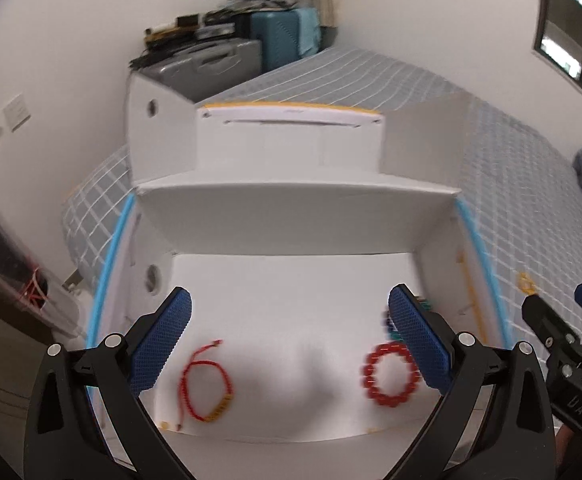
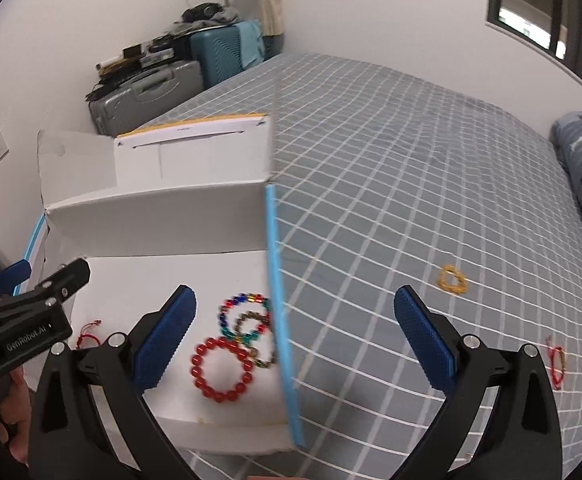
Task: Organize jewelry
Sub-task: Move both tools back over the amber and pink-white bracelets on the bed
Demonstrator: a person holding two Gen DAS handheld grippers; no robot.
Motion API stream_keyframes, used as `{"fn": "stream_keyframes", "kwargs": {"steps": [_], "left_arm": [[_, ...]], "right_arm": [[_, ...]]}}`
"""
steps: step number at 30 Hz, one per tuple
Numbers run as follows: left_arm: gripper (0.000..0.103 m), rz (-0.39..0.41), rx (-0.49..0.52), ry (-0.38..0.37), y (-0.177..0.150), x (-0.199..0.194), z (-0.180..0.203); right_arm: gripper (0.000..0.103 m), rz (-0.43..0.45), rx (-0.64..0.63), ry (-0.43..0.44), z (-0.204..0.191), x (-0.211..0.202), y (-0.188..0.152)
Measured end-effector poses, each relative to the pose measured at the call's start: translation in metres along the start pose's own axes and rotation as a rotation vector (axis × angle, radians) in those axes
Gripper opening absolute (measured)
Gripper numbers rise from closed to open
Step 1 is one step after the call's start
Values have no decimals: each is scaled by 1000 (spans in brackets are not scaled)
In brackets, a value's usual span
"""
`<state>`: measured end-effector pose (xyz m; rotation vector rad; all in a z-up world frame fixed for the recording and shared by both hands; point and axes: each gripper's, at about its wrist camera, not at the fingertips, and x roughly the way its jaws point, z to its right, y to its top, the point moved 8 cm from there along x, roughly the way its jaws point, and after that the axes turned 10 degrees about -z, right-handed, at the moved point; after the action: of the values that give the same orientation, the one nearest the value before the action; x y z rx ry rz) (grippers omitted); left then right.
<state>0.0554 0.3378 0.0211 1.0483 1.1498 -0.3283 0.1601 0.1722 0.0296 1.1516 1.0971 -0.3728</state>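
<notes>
Left wrist: left gripper (image 1: 290,312) jaws wide, empty; red cord bracelet (image 1: 206,380) and red bead bracelet (image 1: 391,372) lie in the white box (image 1: 291,276).

Right wrist: right gripper (image 2: 294,314) jaws released, empty. Next target is probably the yellow bracelet (image 2: 453,279) on the bed (image 2: 411,160); I should straddle it and pinch one side.

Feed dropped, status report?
Left gripper, right gripper: jaws open, empty. Red bead bracelet in white box. Yellow bracelet on bedspread.

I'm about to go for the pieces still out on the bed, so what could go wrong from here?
1. The yellow bracelet and red string bracelet lie flat on the soft checked bedspread; open fingers may pinch fabric too.
2. In the white box, the multicolored bead bracelet overlaps the brown bead bracelet beside the red bead bracelet; another drop could tangle them.
</notes>
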Motion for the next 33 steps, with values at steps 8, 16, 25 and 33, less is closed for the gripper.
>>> {"fn": "stream_keyframes", "kwargs": {"steps": [8,16,25,33], "left_arm": [[97,0,108,-87,-8,-15,75],[97,-15,233,-146,-26,-23,159],[97,-79,366,-211,-48,2,260],[97,-99,434,-243,-47,48,344]], "right_arm": [[95,28,104,-71,82,-35,-24],[95,14,249,-125,172,-55,-63],[95,-14,358,-178,251,-60,-114],[95,-99,446,-192,297,-33,-159]]}}
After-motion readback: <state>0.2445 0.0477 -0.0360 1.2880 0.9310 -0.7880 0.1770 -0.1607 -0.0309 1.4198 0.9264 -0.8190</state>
